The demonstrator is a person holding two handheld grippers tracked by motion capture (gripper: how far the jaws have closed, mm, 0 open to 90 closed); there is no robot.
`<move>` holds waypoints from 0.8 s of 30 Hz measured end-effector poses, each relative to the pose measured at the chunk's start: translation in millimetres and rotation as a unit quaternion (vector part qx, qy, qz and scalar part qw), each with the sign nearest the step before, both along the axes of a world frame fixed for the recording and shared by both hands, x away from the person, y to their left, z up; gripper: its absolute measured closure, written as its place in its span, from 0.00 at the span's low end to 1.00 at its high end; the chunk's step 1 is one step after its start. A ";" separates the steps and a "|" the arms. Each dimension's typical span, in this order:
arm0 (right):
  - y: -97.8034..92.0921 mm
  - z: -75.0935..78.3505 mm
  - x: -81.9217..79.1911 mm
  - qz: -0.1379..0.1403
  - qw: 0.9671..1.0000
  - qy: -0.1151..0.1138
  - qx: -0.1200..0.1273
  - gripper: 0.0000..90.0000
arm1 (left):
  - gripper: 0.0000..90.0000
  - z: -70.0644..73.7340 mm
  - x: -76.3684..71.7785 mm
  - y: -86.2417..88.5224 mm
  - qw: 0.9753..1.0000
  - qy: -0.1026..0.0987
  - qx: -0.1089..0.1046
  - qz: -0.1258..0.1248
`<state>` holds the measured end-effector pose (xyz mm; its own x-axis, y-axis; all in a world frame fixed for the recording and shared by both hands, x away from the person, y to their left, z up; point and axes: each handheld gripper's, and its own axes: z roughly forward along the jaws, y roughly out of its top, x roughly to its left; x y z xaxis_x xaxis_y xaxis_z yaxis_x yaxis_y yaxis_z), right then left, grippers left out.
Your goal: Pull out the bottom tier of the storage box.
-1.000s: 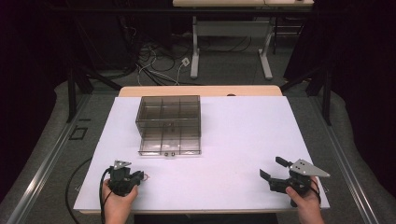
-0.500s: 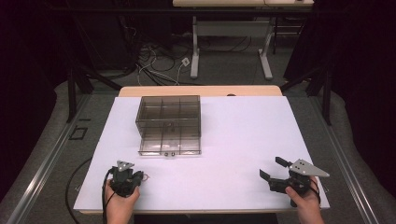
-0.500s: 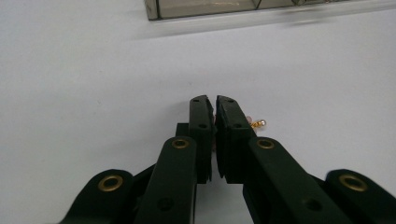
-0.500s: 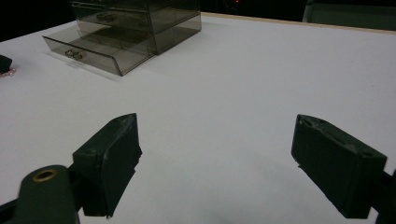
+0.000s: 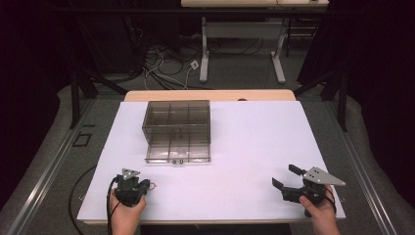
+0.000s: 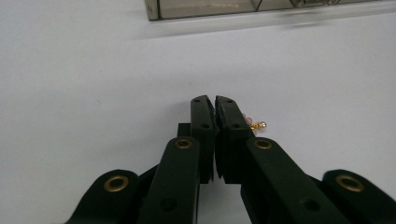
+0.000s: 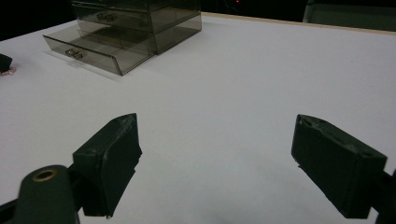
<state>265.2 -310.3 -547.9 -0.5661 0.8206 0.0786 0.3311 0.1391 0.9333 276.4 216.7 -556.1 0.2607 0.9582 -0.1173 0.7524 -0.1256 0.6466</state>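
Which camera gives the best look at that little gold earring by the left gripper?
The left gripper view: the earring peeks out beside the closed jaws of the left gripper. The high view shows a tiny speck; the right gripper view, a pinkish blur.

The table (image 5: 254, 147) is showing plain white, with a light wood edge at its far side. The drawer box (image 5: 177, 128) is looking smoky grey and see-through. Both the left gripper (image 6: 215, 106) and the right gripper (image 7: 215, 154) are showing black, with brass-coloured rivets. The small trinket (image 6: 254, 124) at the left gripper's jaws is glinting gold, pink and pearl-white.
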 end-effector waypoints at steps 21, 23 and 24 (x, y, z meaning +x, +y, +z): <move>-0.1 0.2 -0.4 -0.001 1.000 0.003 0.000 0.16 | 0.97 2.9 -0.9 0.4 1.000 -0.006 -0.016 -0.002; 0.0 0.4 -0.5 0.000 1.000 0.002 -0.002 0.16 | 0.97 4.3 -1.5 0.4 1.000 -0.009 -0.016 -0.005; 0.0 0.4 -0.5 0.000 1.000 0.002 -0.002 0.16 | 0.97 4.3 -1.5 0.4 1.000 -0.009 -0.016 -0.005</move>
